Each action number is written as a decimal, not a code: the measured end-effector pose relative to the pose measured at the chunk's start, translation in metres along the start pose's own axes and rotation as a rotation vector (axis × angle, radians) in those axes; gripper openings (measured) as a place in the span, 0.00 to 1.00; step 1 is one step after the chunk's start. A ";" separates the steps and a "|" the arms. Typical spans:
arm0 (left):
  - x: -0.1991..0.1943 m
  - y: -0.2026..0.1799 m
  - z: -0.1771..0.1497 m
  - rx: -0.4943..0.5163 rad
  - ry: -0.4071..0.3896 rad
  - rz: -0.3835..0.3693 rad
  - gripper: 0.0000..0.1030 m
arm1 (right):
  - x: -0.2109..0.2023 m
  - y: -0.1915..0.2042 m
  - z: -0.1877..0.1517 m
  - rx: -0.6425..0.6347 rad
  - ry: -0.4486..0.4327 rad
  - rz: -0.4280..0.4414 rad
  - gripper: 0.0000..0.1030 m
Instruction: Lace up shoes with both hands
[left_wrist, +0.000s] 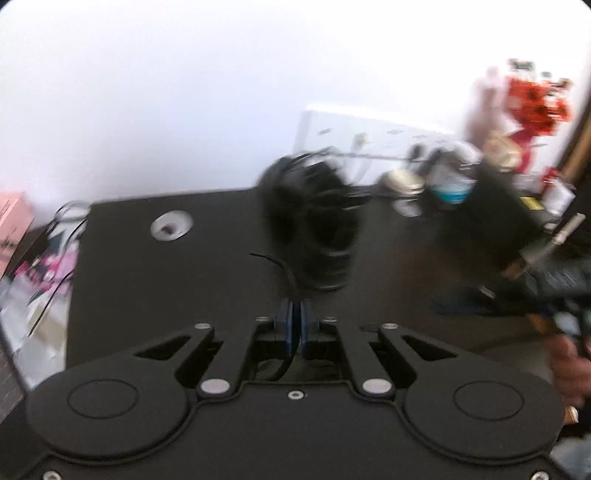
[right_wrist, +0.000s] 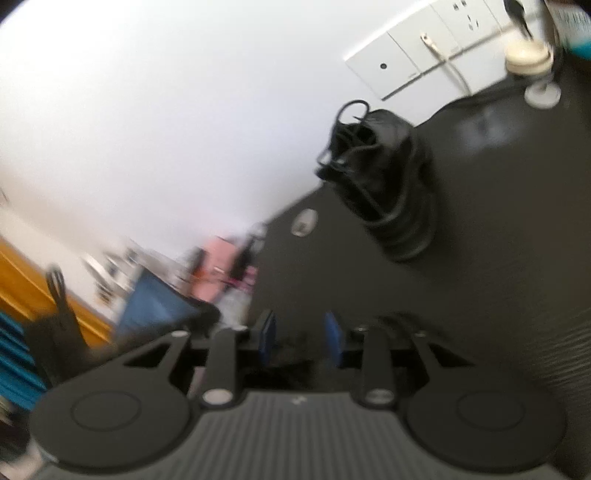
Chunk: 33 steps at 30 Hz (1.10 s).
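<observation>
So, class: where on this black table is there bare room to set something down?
Bare table lies between the black shoe, the round grommet and the left gripper. Crowded: the back right corner, with jars and clutter beside the shoe.

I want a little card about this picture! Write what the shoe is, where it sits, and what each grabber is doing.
shoe: black shoe, blurry, laces loose
where: on the dark table, near the white wall
left gripper: shut on a thin black lace that runs toward the shoe
right gripper: open, nothing between its blue pads
behind: white wall sockets
</observation>
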<state>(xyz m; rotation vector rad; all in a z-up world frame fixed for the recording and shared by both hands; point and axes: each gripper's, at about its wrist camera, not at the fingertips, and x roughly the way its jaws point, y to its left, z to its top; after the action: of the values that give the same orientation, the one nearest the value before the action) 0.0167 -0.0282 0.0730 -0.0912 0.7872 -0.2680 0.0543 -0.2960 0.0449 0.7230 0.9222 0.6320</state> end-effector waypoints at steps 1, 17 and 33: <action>-0.005 -0.009 -0.002 0.024 -0.009 -0.020 0.04 | -0.001 0.001 0.003 0.029 -0.008 0.033 0.34; -0.024 -0.068 -0.034 0.214 -0.006 -0.120 0.04 | 0.030 0.005 0.017 0.099 0.110 0.114 0.37; -0.008 -0.072 -0.015 0.137 -0.033 -0.096 0.41 | 0.014 0.005 0.013 0.166 0.067 0.220 0.04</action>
<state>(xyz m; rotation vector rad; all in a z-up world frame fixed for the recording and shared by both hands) -0.0146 -0.0953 0.0811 -0.0043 0.7305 -0.4095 0.0708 -0.2858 0.0475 0.9657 0.9722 0.7836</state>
